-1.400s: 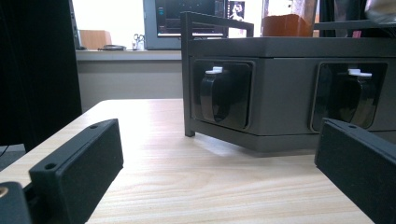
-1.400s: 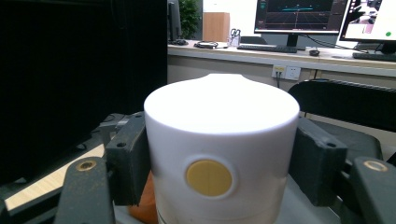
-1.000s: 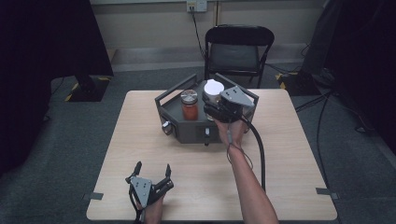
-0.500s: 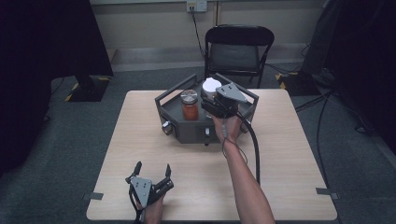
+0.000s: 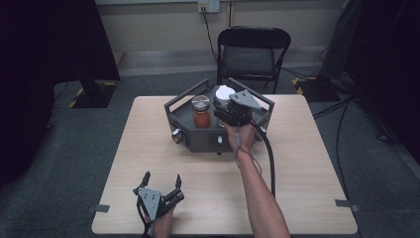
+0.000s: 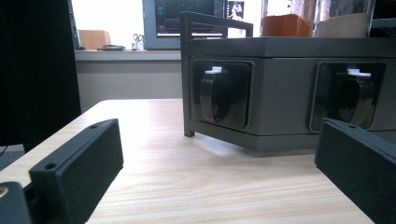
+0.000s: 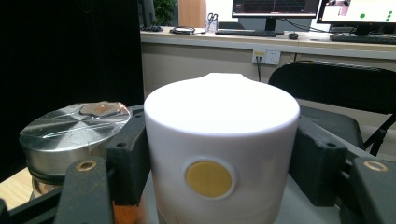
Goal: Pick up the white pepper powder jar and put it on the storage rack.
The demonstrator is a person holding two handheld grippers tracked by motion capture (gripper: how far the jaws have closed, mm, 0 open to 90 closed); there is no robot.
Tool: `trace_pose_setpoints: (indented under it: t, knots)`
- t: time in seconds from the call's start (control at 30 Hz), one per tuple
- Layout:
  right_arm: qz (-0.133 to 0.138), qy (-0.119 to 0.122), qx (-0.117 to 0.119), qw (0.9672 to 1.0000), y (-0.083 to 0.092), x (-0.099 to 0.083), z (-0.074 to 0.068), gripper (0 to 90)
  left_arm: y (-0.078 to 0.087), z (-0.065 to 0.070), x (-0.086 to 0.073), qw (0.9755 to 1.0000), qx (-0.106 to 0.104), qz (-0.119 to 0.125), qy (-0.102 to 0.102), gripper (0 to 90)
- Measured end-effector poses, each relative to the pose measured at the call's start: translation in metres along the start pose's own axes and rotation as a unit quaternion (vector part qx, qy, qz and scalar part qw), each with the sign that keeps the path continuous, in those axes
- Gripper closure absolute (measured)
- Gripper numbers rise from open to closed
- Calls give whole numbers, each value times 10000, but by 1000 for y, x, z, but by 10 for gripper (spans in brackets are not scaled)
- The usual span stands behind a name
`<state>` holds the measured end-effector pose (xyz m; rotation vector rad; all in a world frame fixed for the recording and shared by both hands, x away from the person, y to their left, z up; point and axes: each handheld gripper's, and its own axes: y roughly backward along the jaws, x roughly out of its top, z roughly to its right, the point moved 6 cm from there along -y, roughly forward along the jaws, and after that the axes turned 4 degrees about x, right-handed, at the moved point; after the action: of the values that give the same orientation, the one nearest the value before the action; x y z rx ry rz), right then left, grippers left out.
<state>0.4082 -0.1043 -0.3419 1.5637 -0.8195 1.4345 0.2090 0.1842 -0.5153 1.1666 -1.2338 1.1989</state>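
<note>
Plastic, smooth and rigid by the look of it, the white jar (image 7: 219,154) with a round yellow spot on its side sits at the centre of the right gripper view, clamped at mid-wall by the right hand-held gripper (image 7: 219,163) inside the dark grey tray (image 5: 181,116) on the desk (image 5: 297,163). It is probably light but slippery (a firm side grip suits it). Lower left in the high view, the left hand-held gripper (image 5: 161,181) rests with its jaws apart, holding nothing.
</note>
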Motion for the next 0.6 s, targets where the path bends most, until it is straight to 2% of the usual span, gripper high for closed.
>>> trace_pose_setpoints:
  t: [0.6]
  knots:
    - [-1,-94,-13,10000,3,-1,1,301,0,0,0,10000,0,0,0,6]
